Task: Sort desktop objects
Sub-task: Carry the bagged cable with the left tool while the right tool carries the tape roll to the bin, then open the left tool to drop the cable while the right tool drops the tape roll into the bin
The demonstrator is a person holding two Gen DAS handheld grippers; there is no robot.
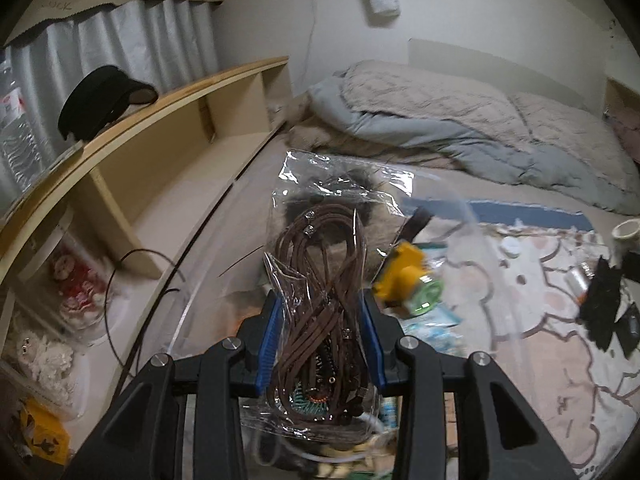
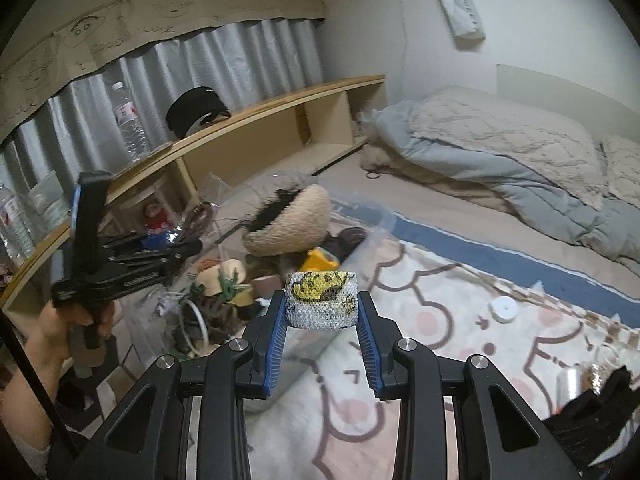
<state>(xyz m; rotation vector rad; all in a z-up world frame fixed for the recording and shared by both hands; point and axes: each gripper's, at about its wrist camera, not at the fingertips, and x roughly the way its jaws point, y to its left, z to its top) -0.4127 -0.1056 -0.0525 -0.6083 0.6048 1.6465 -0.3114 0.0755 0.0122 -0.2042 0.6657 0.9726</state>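
Now the left tool [image 1: 320,344] squeezes a floppy, slippery bag of brown cords [image 1: 318,292] around its middle, over the clear bin [image 2: 372,216]. Beside it, the right tool [image 2: 322,312] pinches a light, soft roll [image 2: 320,300] by its sides.

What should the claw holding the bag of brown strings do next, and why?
Probably lower it into the clear plastic bin. The left claw grips the clear plastic bag of brown cords above the bin, which already holds a yellow toy and other odds.
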